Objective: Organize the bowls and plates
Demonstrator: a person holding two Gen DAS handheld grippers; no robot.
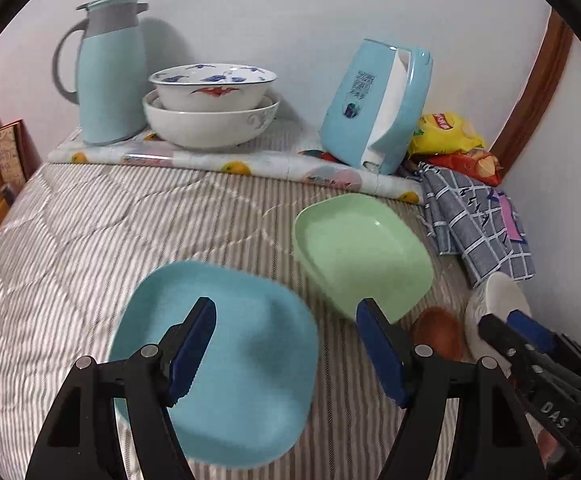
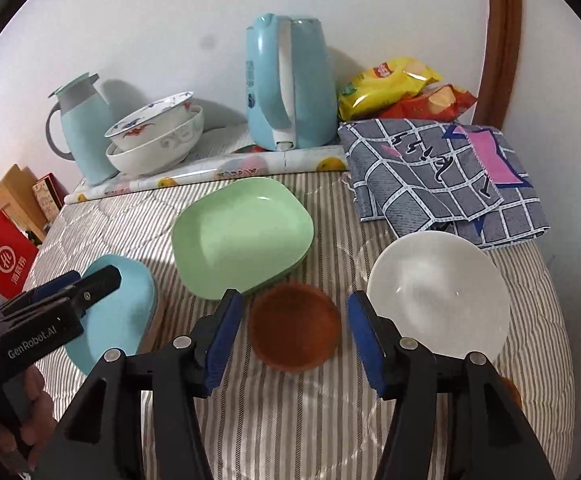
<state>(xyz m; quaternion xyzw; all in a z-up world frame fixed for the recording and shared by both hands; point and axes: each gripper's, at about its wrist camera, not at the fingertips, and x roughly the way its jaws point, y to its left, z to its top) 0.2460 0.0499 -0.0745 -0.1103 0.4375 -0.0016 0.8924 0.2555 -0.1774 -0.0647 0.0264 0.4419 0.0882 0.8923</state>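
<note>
Under the left wrist camera, my left gripper (image 1: 286, 344) hangs over the blue plate (image 1: 226, 364) with its fingers (image 1: 194, 344) spread wide and nothing held. One finger sits above the plate's middle, the other off its right edge toward the green plate (image 1: 364, 252). Both plates lie on the striped bed cover (image 1: 90, 232). Step in hand, as I judge it: take the blue plate by one rim. I would shift left or turn so that the rim passes between the fingers, then close gently — the plate looks smooth and shallow, and the soft cover gives little to press against.

From the right wrist camera, my right gripper (image 2: 292, 332) is equally wide open and empty, poised above the small brown dish (image 2: 294, 328). The white bowl (image 2: 440, 292) lies just right of it, the green plate just behind.

Count: two square plates (one blue, one green), one brown dish, one loose white bowl, two nested bowls (image 2: 158, 140) on the raised board at the back — six pieces. Also one flask (image 2: 80, 136), one kettle (image 2: 290, 84).
</note>
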